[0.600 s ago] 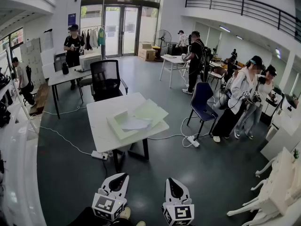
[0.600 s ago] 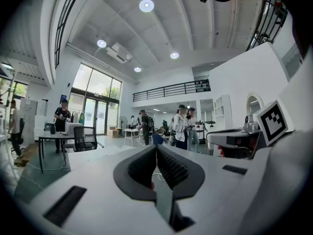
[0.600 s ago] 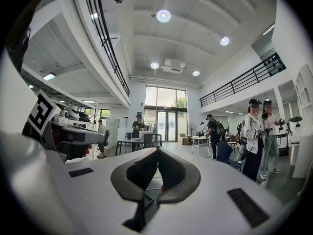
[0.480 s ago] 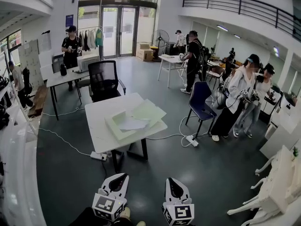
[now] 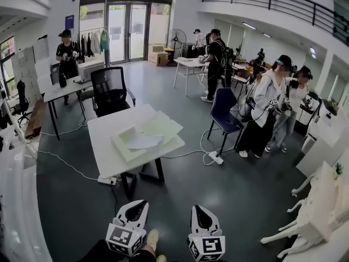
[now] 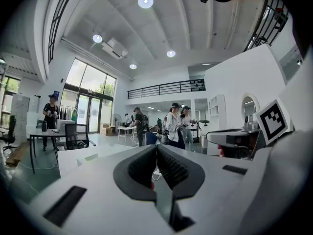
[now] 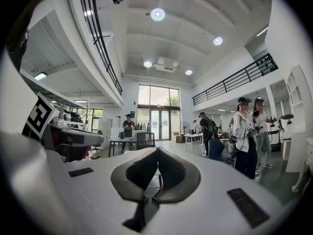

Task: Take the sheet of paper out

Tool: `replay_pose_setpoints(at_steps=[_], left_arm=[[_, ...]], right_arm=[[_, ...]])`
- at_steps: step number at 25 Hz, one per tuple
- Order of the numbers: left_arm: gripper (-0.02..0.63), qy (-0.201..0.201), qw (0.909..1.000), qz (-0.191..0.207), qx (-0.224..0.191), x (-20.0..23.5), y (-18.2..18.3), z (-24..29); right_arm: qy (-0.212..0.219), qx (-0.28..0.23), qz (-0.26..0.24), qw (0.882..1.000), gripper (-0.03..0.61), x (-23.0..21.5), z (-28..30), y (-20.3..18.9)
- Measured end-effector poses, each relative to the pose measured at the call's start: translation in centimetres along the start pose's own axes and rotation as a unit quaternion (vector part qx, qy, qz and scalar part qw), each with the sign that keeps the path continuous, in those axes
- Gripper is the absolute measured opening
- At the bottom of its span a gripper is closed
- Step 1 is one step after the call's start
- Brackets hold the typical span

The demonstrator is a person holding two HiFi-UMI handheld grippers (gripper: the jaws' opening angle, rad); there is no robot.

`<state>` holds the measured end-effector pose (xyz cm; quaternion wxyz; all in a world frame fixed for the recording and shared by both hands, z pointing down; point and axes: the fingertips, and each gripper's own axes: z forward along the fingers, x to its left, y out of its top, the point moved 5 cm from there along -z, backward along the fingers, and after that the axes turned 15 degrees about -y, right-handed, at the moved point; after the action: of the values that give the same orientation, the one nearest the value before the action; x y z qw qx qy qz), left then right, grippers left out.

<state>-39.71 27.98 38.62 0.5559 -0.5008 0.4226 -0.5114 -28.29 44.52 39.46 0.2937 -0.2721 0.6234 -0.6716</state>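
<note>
A white sheet of paper lies on a flat pale green box on a white table across the room; a pale green lid lies beside it. Both grippers are far from the table, low in the head view. My left gripper is shut with nothing in it; its dark pads meet at the tips. My right gripper is shut and empty too, with its pads touching. The table edge shows faintly past the left jaws.
A black office chair stands behind the table and a blue chair to its right. Several people stand at the right. A power strip and cables lie on the floor. White shelving flanks the right side.
The head view has shifted, so the table and the people sit slightly further left in frame. Both grippers keep their places at the bottom, still shut.
</note>
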Motion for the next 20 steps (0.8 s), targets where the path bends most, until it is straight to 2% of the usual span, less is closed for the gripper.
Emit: replay_pose_setpoints(at_steps=[11,20], left_arm=[[0.025,-0.039,0.9991,-0.005,0.015,3.8,0.0,9.6],[0.025,-0.037,0.9988,-0.015,0.028,11.9,0.8,18.6]], right_arm=[[-0.029,0.011,-0.001,1.0,0.015,-4.4,7.6,-0.7],[-0.016,0.03,0.004,0.999,0.015,-5.5,19.6,-0.9]])
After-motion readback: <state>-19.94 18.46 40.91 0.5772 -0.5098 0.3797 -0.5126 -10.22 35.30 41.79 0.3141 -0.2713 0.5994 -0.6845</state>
